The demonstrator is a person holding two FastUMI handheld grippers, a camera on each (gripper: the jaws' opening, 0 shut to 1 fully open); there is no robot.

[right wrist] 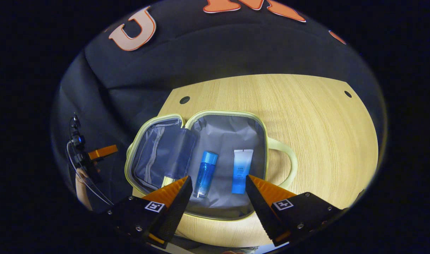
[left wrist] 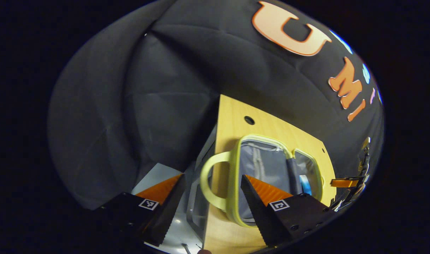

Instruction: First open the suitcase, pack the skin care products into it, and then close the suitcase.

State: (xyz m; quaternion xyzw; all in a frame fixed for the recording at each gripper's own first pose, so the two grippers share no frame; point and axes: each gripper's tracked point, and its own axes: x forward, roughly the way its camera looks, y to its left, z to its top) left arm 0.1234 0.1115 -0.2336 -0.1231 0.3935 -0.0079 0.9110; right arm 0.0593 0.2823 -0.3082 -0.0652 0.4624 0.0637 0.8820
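On the pale wooden table (right wrist: 306,116) lies the suitcase (right wrist: 222,137), a small soft case with a lime-yellow rim and grey lining, folded flat open toward the left part of the tabletop. Going left to right in the right gripper view: far left, off the table's edge, the left gripper (right wrist: 102,152) shows as an orange finger with cables and a hand behind it, well apart from the case; then the lid half (right wrist: 155,155) with its see-through pocket; then the main half, where a blue bottle (right wrist: 205,173) lies on the lining with its cap pointing away, and just beside it, not touching, a tube (right wrist: 241,170) fading from white to blue lies parallel; then the curved yellow handle (right wrist: 287,164) resting on the wood. At the bottom of that view the right gripper (right wrist: 218,183) hovers over the near edge of the case, its fingers spread wide with nothing between them. In the left gripper view the left gripper (left wrist: 211,183) is likewise spread and empty, above the table's edge, with the handle (left wrist: 211,180) and the open case (left wrist: 267,158) ahead of it
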